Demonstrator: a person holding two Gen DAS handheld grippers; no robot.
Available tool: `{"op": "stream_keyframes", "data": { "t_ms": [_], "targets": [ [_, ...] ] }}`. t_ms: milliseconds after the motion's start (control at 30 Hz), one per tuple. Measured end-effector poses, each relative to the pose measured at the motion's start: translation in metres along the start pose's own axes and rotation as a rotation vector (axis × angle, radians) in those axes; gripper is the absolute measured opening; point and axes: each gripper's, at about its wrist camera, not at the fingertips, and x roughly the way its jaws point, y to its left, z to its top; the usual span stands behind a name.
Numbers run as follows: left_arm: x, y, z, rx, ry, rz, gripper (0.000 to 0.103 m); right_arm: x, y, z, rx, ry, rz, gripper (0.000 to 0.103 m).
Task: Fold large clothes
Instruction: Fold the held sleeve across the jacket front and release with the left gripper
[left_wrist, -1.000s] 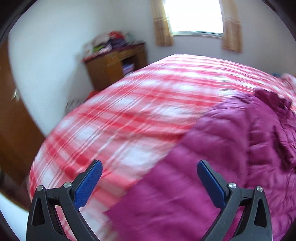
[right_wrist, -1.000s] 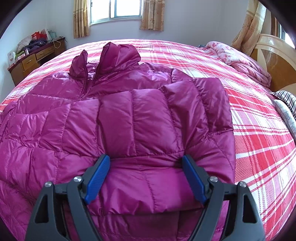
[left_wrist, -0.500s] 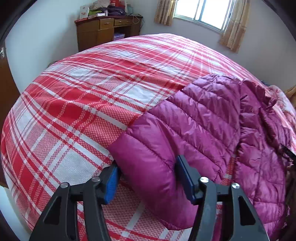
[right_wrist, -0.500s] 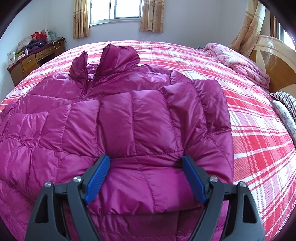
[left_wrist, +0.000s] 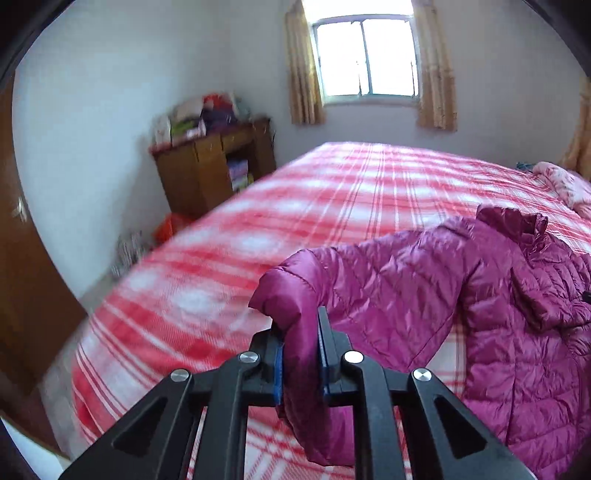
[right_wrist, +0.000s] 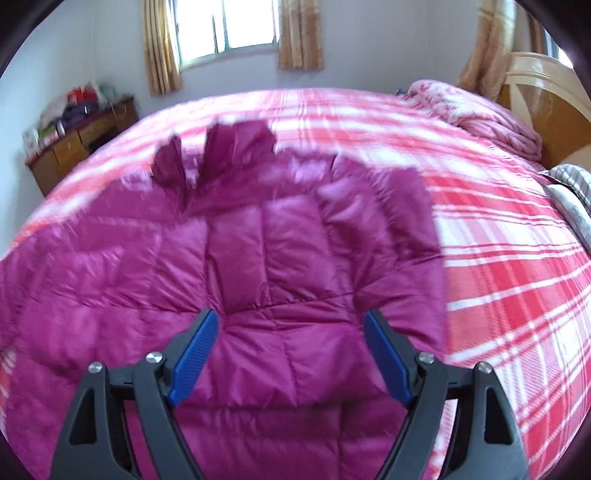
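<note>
A magenta quilted down jacket (left_wrist: 509, 302) lies face up on a bed with a red-and-white plaid cover (left_wrist: 332, 192). My left gripper (left_wrist: 300, 354) has its jaws closing, and the blue pads press on the cuff of the jacket's sleeve (left_wrist: 369, 280). The sleeve is lifted off the cover and hangs from the pads. In the right wrist view the jacket (right_wrist: 277, 240) fills the middle, collar toward the window. My right gripper (right_wrist: 291, 350) hovers open above a folded-in sleeve near the hem, nothing pinched between its pads.
A wooden desk (left_wrist: 214, 166) piled with clothes and boxes stands by the far wall left of the curtained window (left_wrist: 365, 59). A rolled pink quilt (right_wrist: 480, 110) and a striped pillow (right_wrist: 572, 184) lie by the headboard (right_wrist: 546, 96). A brown door (left_wrist: 22, 277) is at left.
My left gripper went from wide open to closed on the sleeve cuff and raised it off the bed. The right gripper rose a little and stayed open.
</note>
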Motion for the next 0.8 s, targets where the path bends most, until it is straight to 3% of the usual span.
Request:
{"op": "stream_keyframes", "data": {
  "t_ms": [200,400,567,800],
  "targets": [
    [-0.024,-0.033,0.054,0.094,-0.107,-0.055,0.014,-0.039,0.003,-0.024,-0.064,-0.036,0.021,0.083],
    [-0.045,-0.086,0.079,0.203,-0.176,-0.12,0.014,-0.047,0.003,-0.045,-0.076,-0.033,0.042,0.083],
    [-0.051,-0.137,0.09,0.256,-0.179,-0.199,0.014,-0.051,-0.002,-0.061,-0.08,-0.048,0.023,0.083],
    [-0.05,-0.2,0.089,0.271,-0.115,-0.385,0.014,-0.044,-0.022,-0.074,0.013,-0.058,0.045,0.083]
  ]
}}
